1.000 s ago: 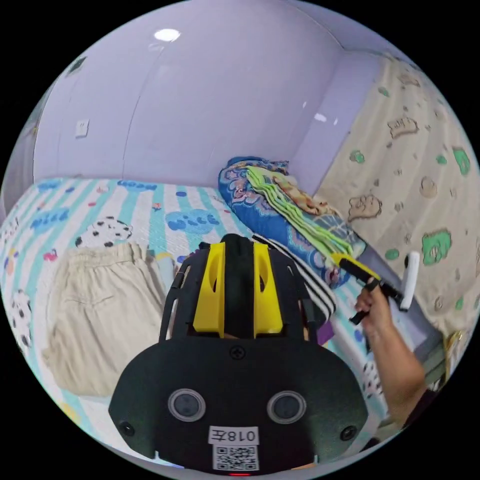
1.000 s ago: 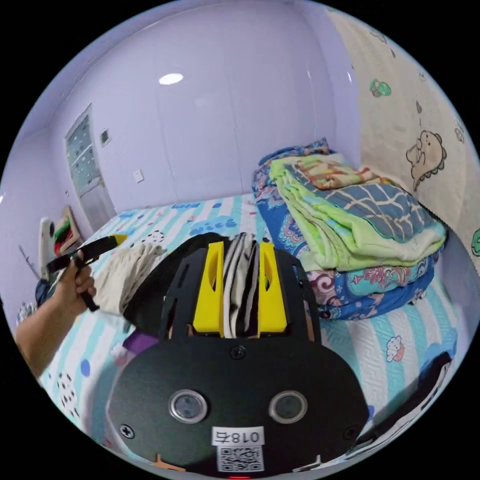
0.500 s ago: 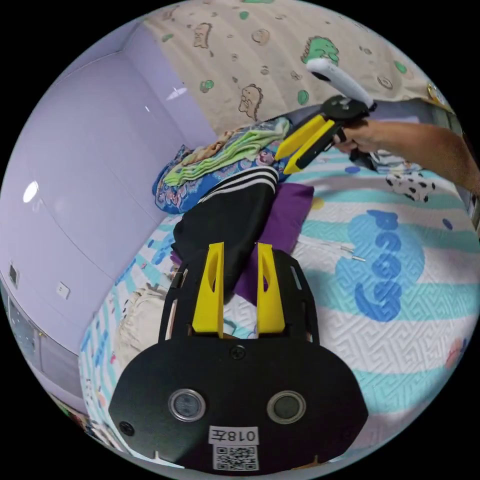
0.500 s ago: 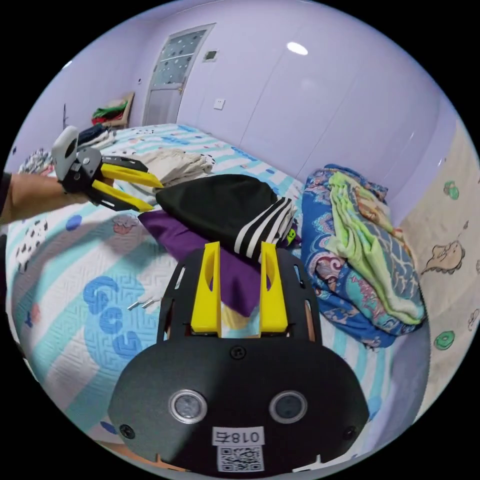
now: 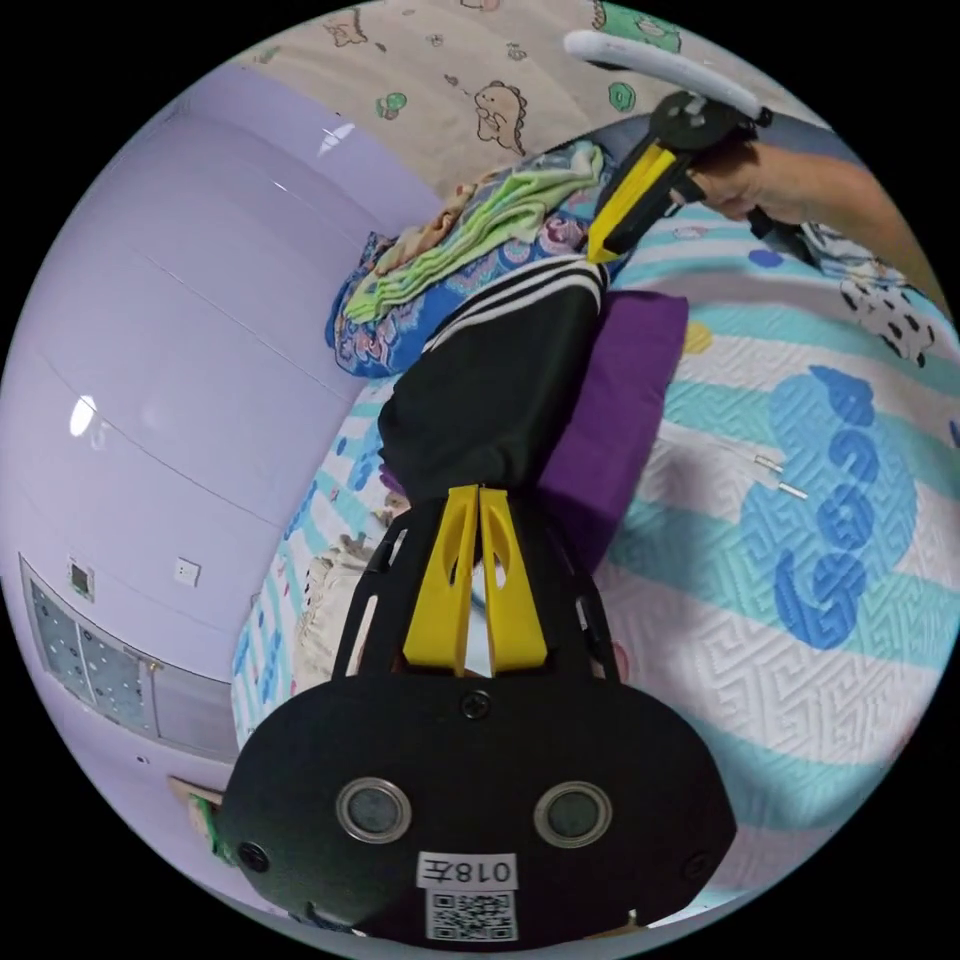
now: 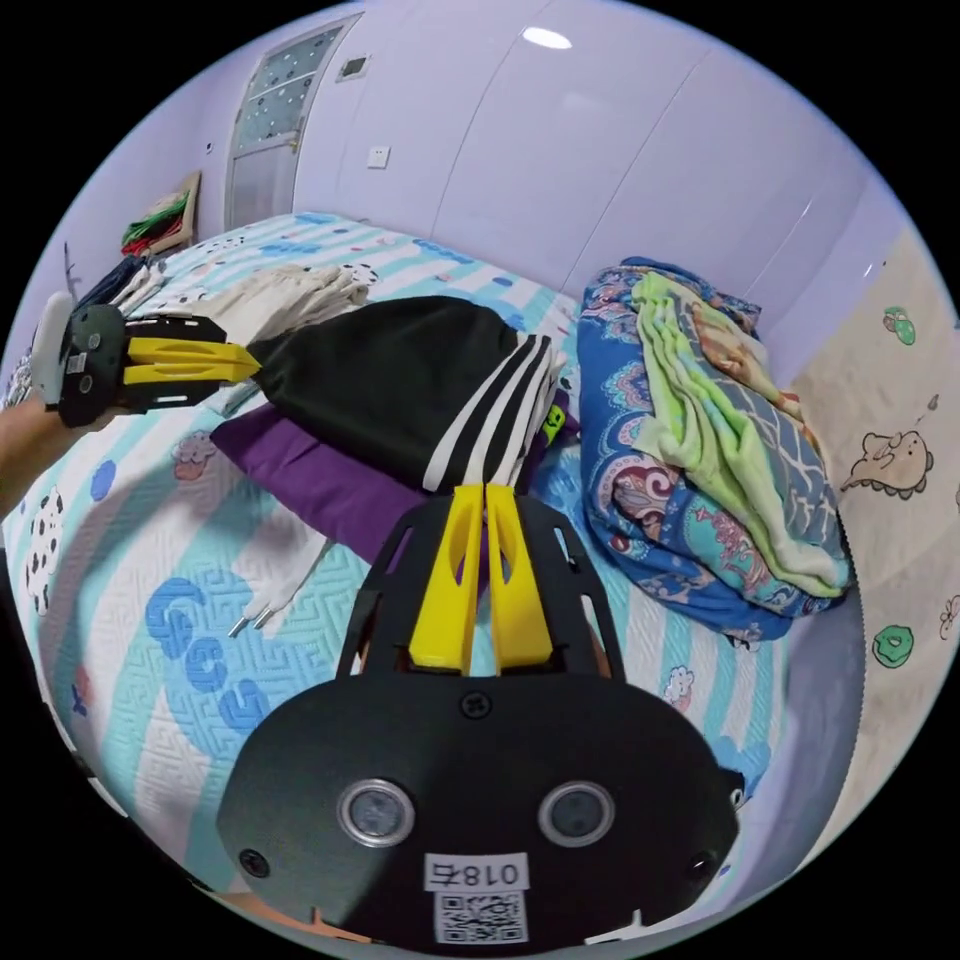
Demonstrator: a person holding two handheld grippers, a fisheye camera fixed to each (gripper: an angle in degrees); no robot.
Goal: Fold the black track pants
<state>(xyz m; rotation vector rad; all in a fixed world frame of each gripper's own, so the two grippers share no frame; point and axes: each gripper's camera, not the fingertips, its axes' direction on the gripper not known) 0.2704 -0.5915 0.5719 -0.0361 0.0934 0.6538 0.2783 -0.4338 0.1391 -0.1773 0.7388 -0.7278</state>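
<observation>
The black track pants (image 5: 490, 390) lie folded on the bed, on top of a purple garment (image 5: 615, 390); the white-striped end is farthest from me in the left gripper view. My left gripper (image 5: 478, 492) is shut, its tips pinching the plain black end. In the right gripper view the pants (image 6: 390, 370) stretch leftward, and my right gripper (image 6: 484, 490) is shut on the striped end. The left gripper (image 6: 250, 362) meets the far black end there, held by a hand. The right gripper (image 5: 600, 255) touches the stripes in the left gripper view.
A pile of folded blankets (image 6: 700, 430) sits right beside the striped end, against a dinosaur-print curtain (image 6: 900, 460). Beige shorts (image 6: 300, 290) lie beyond the pants. A white drawstring with metal tips (image 6: 270, 600) trails from the purple garment over the striped bedspread (image 6: 150, 620).
Half a second ago both grippers stood open just off the pants lying on the purple garment. Both have since moved in and shut on opposite ends.
</observation>
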